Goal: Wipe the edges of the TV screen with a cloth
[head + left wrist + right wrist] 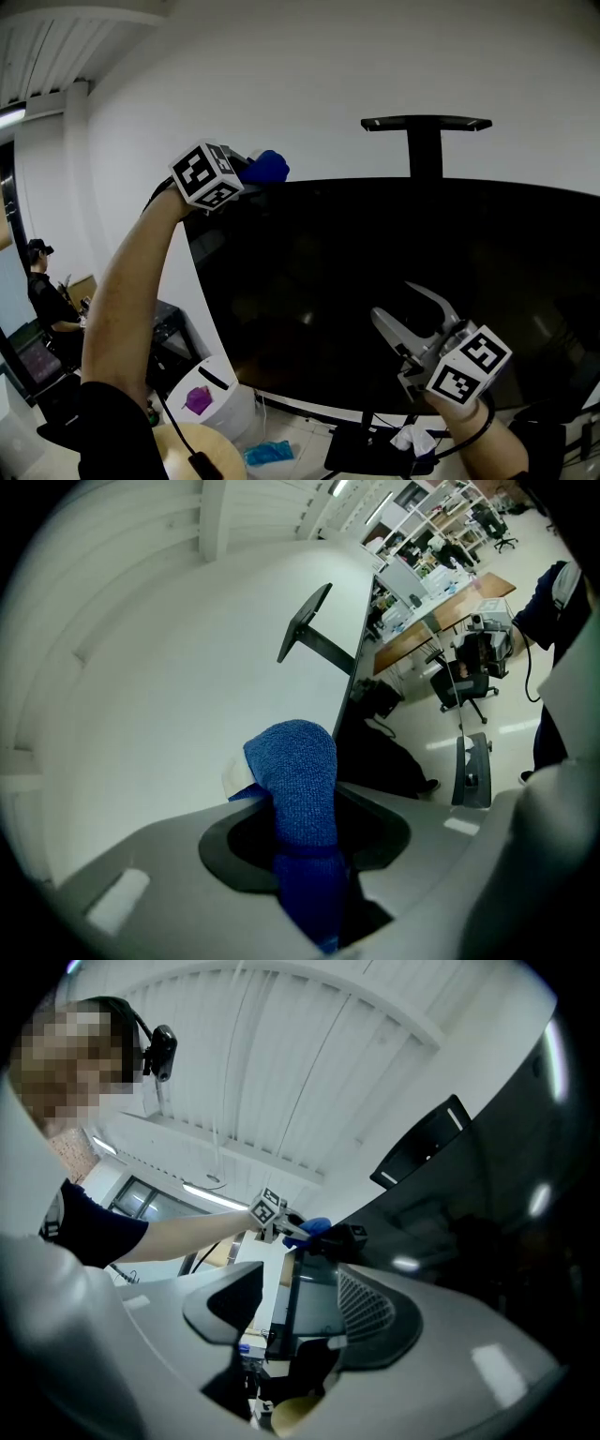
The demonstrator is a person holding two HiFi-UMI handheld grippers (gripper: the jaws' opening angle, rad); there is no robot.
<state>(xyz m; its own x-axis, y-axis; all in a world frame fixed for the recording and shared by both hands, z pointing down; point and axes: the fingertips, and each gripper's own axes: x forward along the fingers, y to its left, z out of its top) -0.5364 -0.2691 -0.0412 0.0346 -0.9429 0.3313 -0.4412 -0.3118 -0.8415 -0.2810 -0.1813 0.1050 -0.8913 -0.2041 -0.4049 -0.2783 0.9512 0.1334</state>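
Head view: left gripper (251,172) pinches blue terry cloth (269,166) at top-left corner of large black TV screen (375,272); right gripper (392,300) jaws spread, empty.

No words or numbers can be read. The left cube (206,175), at ten o'clock, and the right cube (469,366), at five o'clock, show only black-and-white squares.
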